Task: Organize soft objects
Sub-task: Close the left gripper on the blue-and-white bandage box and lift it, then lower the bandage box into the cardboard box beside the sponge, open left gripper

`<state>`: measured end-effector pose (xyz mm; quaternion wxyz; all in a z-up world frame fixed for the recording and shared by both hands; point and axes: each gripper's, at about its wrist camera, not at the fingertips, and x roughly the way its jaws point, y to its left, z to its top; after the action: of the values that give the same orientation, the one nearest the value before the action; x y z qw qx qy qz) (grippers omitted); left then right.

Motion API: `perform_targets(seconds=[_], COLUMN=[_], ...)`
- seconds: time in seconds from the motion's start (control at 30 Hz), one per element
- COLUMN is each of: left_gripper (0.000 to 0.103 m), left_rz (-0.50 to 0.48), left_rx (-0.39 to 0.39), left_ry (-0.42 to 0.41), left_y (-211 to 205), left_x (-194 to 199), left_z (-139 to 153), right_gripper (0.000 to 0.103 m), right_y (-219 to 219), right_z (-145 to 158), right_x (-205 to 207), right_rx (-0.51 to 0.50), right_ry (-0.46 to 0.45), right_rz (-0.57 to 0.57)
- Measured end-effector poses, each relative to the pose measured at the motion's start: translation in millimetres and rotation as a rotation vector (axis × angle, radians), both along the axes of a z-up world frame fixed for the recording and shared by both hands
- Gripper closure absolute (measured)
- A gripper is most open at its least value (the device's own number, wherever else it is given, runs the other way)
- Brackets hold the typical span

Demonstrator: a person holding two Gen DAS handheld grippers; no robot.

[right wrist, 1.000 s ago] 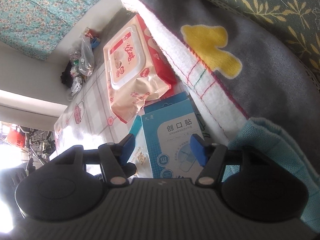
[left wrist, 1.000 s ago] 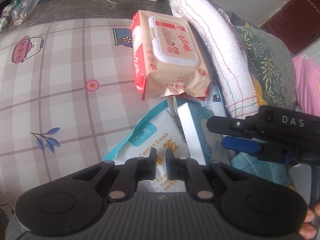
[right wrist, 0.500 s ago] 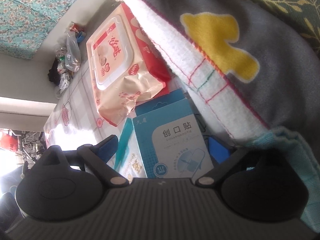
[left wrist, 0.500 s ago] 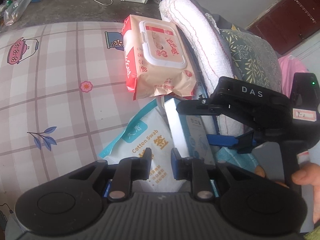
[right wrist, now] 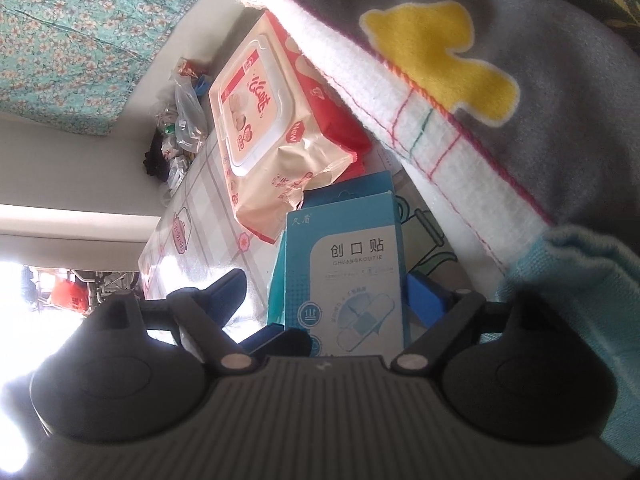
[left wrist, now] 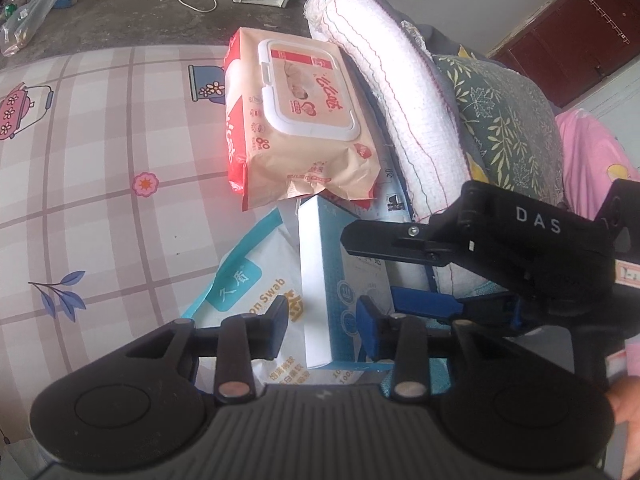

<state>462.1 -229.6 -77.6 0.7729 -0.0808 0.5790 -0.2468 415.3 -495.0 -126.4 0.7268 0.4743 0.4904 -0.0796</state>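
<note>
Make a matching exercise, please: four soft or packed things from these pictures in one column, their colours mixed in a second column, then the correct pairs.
Things:
1. wet wipes pack
2. plaster box
3. cotton swab bag
4. rolled towel

Colours:
A. white with thin coloured stitch lines
B. beige and red, white lid
C. white with teal edge
D. blue with white label

Pairs: 1-B, 2-D, 3-C, 4-A

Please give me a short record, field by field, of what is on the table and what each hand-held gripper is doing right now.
surface: checked tablecloth
wipes pack: flat, lid up, one end over the blue box
blue box: standing on edge, beside the swab bag
rolled towel: behind the pack
left hand-held gripper: jaws opening, box edge between them
right hand-held gripper: jaws closing around the box, pads apart from it
</note>
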Motion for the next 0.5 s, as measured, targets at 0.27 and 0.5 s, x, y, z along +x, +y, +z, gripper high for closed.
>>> perform_targets(seconds=[0.27, 0.5], left_gripper=[0.069, 0.069], left_rz=[-0.003, -0.002], left_rx=[-0.003, -0.033], left_ry=[-0.017, -0.052], left_y=[-5.4, 11.5], left_x=[-6.9, -29.6], left_z=[3.1, 35.4], right_gripper=[0.058, 0.066], right_y=[-4.2, 9.1], right_z=[-3.9, 29.1], right_x=[-17.3, -42.7], right_rx=[-0.007, -0.009], right_ry=[-0.005, -0.074], right_rz=[-0.031, -0.021])
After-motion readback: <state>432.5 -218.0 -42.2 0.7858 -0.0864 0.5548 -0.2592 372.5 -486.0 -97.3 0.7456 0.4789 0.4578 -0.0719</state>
